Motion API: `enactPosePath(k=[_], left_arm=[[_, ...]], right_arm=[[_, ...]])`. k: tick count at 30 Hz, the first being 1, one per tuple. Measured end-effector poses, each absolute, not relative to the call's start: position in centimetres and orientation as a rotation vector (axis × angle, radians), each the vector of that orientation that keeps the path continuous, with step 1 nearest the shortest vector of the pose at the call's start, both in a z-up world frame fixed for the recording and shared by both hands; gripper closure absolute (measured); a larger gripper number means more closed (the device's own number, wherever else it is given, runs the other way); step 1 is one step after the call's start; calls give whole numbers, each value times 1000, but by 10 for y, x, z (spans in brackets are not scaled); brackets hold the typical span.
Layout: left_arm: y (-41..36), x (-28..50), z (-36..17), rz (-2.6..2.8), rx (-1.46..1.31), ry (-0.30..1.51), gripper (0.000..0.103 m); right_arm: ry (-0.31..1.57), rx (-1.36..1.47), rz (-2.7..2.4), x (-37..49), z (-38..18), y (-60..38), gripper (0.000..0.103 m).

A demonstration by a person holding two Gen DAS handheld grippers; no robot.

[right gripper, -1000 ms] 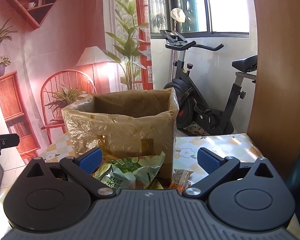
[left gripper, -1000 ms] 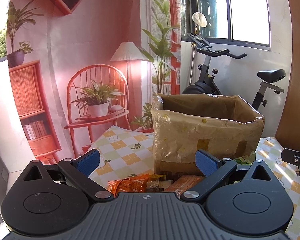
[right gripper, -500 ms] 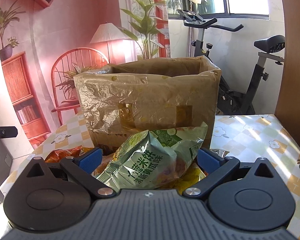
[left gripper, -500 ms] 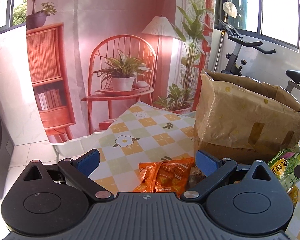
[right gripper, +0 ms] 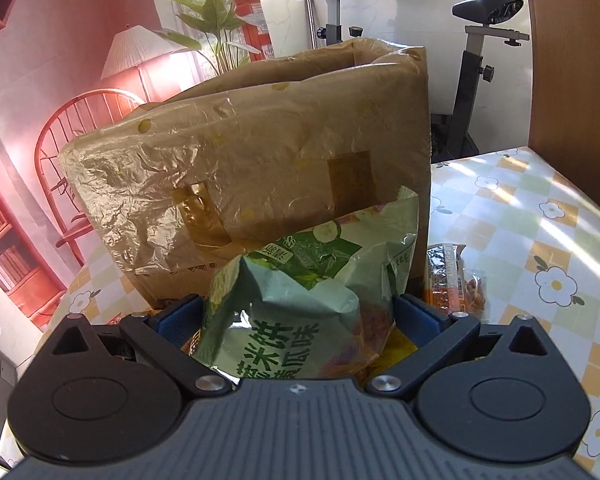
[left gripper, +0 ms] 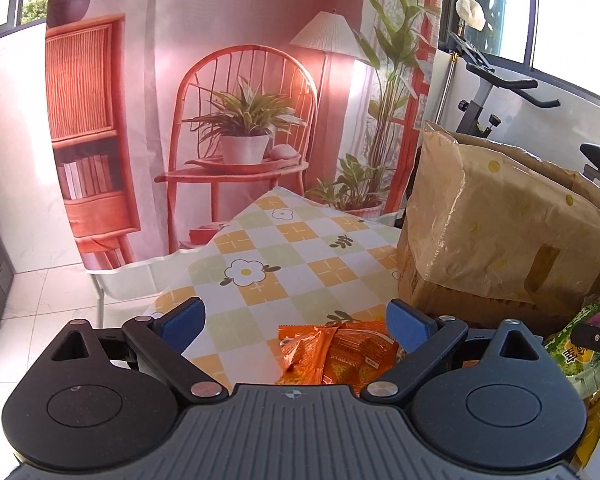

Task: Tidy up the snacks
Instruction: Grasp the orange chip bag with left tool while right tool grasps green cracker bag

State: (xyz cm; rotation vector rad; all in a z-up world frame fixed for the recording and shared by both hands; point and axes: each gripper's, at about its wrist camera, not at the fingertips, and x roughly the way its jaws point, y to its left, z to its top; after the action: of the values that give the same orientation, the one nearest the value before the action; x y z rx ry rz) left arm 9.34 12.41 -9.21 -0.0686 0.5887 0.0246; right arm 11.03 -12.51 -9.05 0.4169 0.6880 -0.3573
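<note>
A brown cardboard box [right gripper: 260, 168] lined with crinkled plastic stands on the checked tablecloth [right gripper: 540, 240]; it also shows in the left wrist view [left gripper: 500, 232]. A green snack bag [right gripper: 300, 300] lies in front of the box, between the spread fingers of my right gripper [right gripper: 298, 316], which is open around it. My left gripper [left gripper: 296, 320] is open and empty above an orange snack packet [left gripper: 340, 356] on the tablecloth [left gripper: 284, 256]. The green bag's edge shows at the right of the left wrist view [left gripper: 588, 344].
A small orange packet [right gripper: 456, 280] lies right of the green bag beside the box. An exercise bike [right gripper: 472, 60] stands behind the table. A printed backdrop [left gripper: 220, 100] hangs behind the table's far edge. A wooden panel [right gripper: 576, 52] rises at the right.
My left gripper has swung left and lower, toward the orange packet. My right gripper has dropped and moved forward until the green bag sits between its fingers. Both stay open.
</note>
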Motion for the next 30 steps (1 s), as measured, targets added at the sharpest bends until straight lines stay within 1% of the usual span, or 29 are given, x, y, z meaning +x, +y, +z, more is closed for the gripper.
enactPosePath(k=[5, 6, 7, 9, 12, 17, 22, 26, 30], left_arm=[[134, 106, -105, -31, -74, 623, 6], [135, 109, -111, -51, -73, 641, 6], [136, 112, -114, -61, -72, 652, 6], [136, 119, -124, -95, -69, 682, 6], [136, 130, -141, -138, -78, 716, 6], [132, 152, -165, -162, -88, 779, 6], [141, 166, -189, -161, -162, 842, 6], [138, 169, -204, -190, -175, 875, 6], [135, 167, -214, -200, -177, 874, 3]], right_arm=[[722, 435, -358, 115, -99, -131, 0], [722, 434, -348, 114, -99, -131, 3], [716, 430, -338, 113, -98, -131, 10], [712, 406, -328, 113, -96, -128, 16], [705, 402, -321, 110, -96, -126, 19], [699, 402, -314, 108, -96, -127, 21], [694, 405, -308, 107, -96, -128, 21], [691, 406, -305, 106, -97, -128, 21], [688, 406, -300, 105, -97, -129, 21]])
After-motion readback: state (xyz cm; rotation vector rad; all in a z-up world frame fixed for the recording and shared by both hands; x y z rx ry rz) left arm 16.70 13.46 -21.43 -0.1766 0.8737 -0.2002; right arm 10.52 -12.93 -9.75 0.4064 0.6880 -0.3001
